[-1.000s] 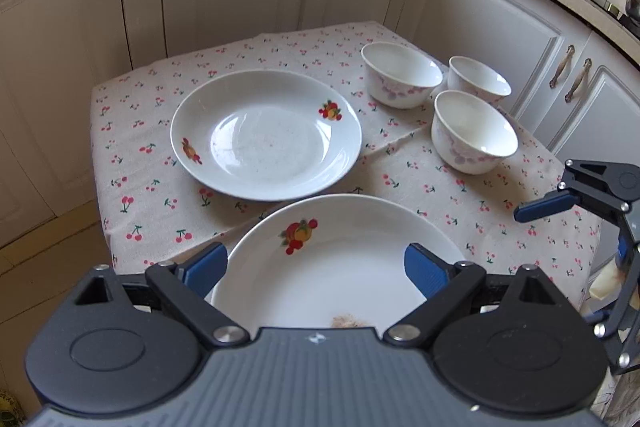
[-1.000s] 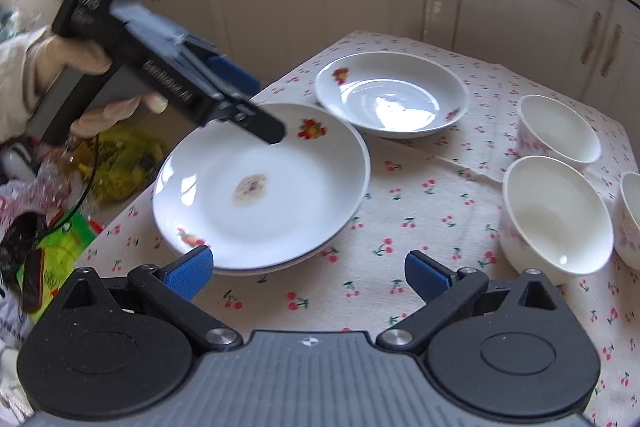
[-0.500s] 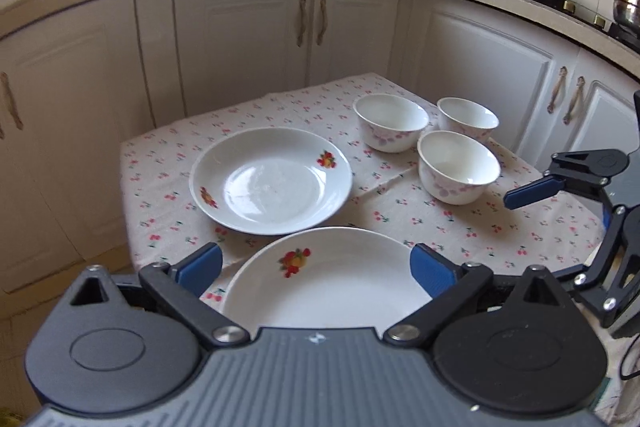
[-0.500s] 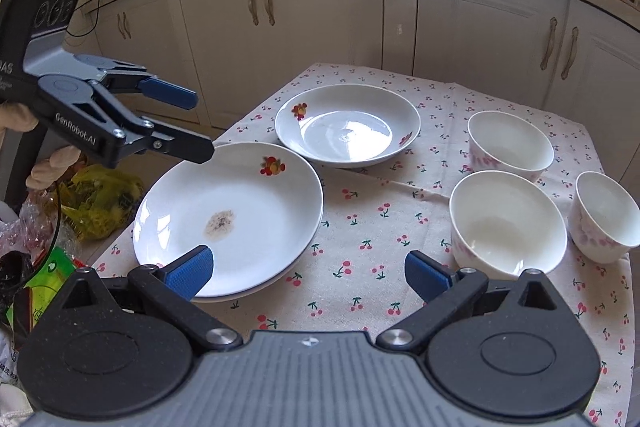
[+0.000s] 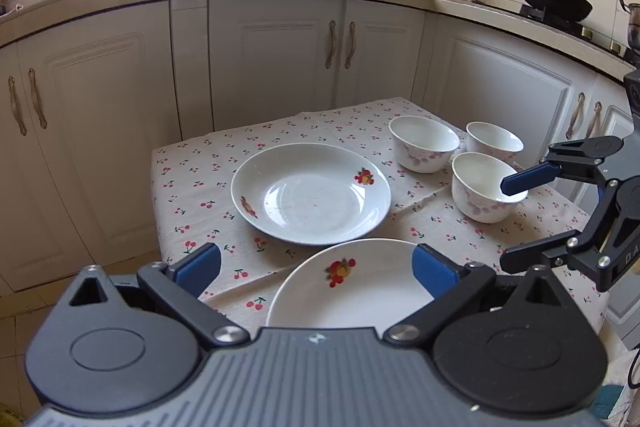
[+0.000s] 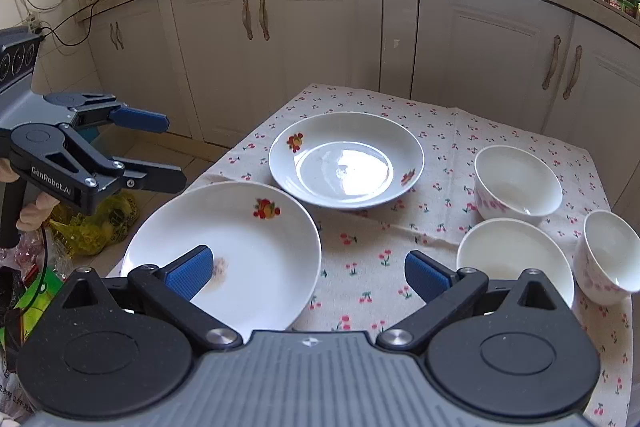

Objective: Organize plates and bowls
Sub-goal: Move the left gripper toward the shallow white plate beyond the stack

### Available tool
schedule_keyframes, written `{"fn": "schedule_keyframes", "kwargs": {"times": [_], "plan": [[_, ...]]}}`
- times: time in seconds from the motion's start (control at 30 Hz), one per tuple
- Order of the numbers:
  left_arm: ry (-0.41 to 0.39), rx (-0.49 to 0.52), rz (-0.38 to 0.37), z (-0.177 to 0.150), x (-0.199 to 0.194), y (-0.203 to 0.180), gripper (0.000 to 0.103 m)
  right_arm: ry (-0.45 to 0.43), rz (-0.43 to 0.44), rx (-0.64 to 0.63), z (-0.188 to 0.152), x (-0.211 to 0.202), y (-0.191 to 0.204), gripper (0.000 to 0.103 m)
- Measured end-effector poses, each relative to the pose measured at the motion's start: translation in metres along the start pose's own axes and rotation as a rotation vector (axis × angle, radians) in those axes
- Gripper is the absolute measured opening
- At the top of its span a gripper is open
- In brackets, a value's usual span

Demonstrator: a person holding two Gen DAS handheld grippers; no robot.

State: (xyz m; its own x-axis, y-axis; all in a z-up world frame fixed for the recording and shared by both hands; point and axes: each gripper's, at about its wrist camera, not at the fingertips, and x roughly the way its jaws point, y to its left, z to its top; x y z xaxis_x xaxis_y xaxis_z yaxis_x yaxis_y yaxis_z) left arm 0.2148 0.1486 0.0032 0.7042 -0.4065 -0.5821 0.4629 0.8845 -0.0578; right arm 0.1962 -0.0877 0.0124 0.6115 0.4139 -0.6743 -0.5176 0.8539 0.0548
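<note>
Left claw (image 6: 170, 151): left edge of right wrist view, off the tabletop (image 6: 400, 259), wide, empty, jaws just opened further. Near plate (image 6: 240, 247): overhangs tabletop's near-left edge. Far plate (image 6: 346, 159): centre. Three bowls (image 6: 516, 183): right, bare cloth between. Right claw (image 6: 308, 273): wide, empty. Both claws sit higher and farther back than before.

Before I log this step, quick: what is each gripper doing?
Left gripper: open, holding nothing; its jaws have just been opening.
Right gripper: open, holding nothing.
</note>
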Motion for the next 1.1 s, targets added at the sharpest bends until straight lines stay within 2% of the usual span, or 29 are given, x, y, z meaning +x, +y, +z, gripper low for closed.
{"fn": "schedule_keyframes", "kwargs": {"times": [0.33,0.5,0.77,1.1], "plan": [[0.026,-0.025,-0.003,0.011,0.023,0.022,0.101,-0.023,-0.057,-0.082,0.024,0.023,-0.014,0.103],[0.038,-0.028,0.008,0.022,0.041,0.031,0.101,0.002,-0.031,-0.130,0.034,0.039,-0.034,0.103],[0.137,-0.113,-0.022,0.047,0.095,0.053,0.101,0.088,-0.033,-0.190,0.040,0.079,-0.054,0.103],[0.264,-0.091,-0.060,0.075,0.165,0.064,0.100,0.175,0.025,-0.272,0.045,0.110,-0.068,0.100]]}}
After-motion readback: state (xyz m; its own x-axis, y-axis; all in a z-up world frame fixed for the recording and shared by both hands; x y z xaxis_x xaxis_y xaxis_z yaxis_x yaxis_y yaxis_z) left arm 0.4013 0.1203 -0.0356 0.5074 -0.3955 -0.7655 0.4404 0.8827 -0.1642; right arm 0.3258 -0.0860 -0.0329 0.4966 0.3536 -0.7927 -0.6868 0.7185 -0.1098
